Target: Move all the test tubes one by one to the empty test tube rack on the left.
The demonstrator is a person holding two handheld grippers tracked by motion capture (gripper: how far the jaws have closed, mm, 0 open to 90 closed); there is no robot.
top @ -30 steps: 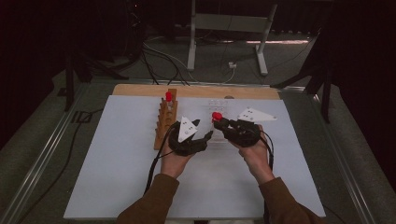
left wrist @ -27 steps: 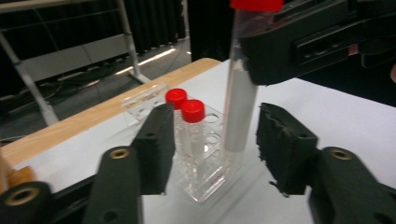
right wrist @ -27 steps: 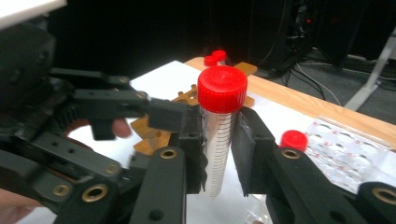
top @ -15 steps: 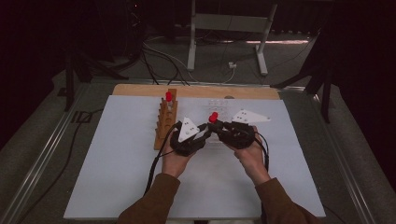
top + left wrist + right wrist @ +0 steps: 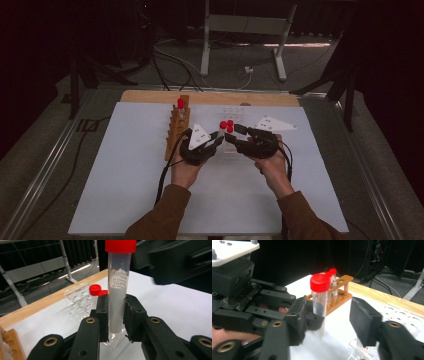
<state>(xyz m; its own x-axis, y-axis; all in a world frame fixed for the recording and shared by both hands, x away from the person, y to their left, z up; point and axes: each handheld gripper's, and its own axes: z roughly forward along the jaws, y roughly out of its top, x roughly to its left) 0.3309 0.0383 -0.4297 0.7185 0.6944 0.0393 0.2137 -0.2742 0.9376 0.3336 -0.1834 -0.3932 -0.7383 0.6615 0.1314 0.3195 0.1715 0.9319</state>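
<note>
A clear tube with a red cap (image 5: 117, 290) stands upright between the pads of my left gripper (image 5: 117, 303), whose jaws have just closed and now press on its lower part. In the right gripper view the same tube (image 5: 319, 297) sits close to the left jaw of my right gripper (image 5: 332, 320). Those jaws have just been opening and stand apart from the tube. In the high view both grippers meet mid-table, left gripper (image 5: 216, 142) and right gripper (image 5: 236, 136), by a cluster of red caps (image 5: 227, 125).
A wooden rack (image 5: 175, 132) left of the hands holds a red-capped tube (image 5: 180, 103). A clear plastic rack (image 5: 78, 298) with red-capped tubes (image 5: 95, 289) stands just behind the grippers. White paper (image 5: 125, 190) covers the table, and a wooden board edge (image 5: 150, 96) runs along the back.
The right gripper carried the red-capped tube leftward to the left gripper. The left jaws shut on the tube and the right jaws opened off it.
</note>
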